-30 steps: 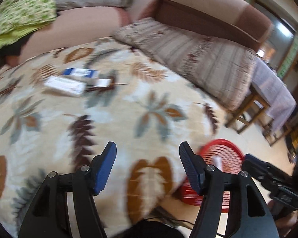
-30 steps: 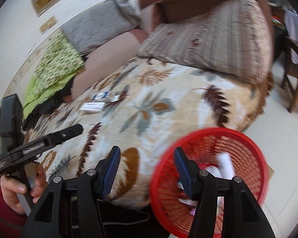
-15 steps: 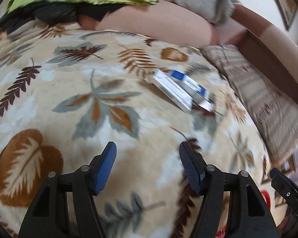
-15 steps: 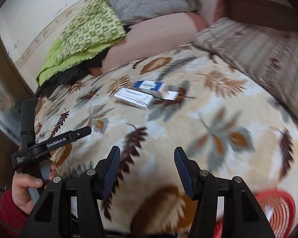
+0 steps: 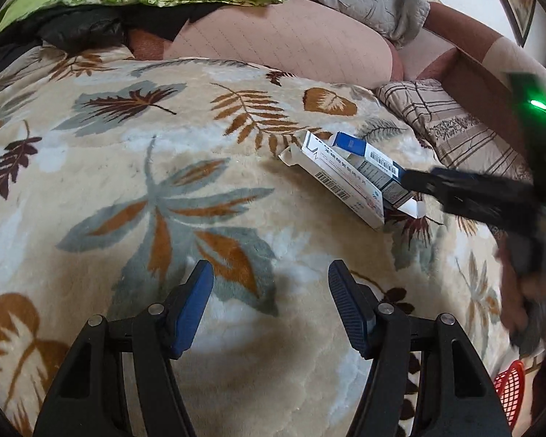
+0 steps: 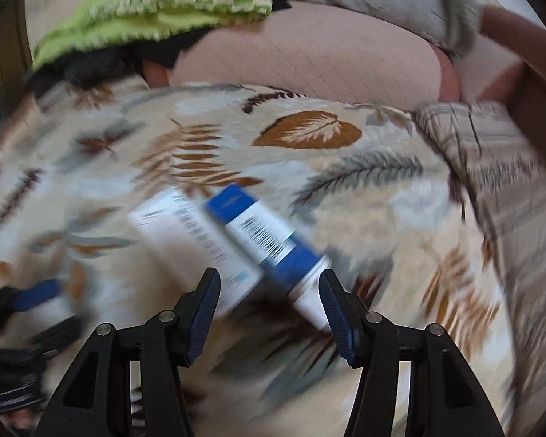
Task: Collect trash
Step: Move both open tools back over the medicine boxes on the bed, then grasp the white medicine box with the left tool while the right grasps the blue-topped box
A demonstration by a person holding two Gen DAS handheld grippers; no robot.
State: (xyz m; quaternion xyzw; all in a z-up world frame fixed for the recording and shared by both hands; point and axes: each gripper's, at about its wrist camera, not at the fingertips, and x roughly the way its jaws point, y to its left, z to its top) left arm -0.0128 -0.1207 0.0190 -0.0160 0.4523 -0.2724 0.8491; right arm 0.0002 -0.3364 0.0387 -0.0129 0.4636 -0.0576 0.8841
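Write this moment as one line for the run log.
stage: reach | right claw: open at blue-and-white cardboard box | left claw: open, empty | white cardboard box: on blanket

The blanket [image 5: 134, 182] looks like plush, matt fleece. The two boxes [image 5: 349, 178] are smooth printed cardboard. The basket [image 5: 509, 389] is red plastic mesh; the gripper fingers [image 5: 349, 313] are ribbed.

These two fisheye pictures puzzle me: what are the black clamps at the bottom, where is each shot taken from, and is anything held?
Each clamp is a hand-held two-finger gripper with a camera looking along its fingers. One picture comes from the left gripper, one from the right gripper. Both are open and hold nothing. On the leaf-patterned blanket lie a white carton and a blue-and-white carton, side by side. The right gripper is close to them; its picture is blurred. A red basket shows at the edge.
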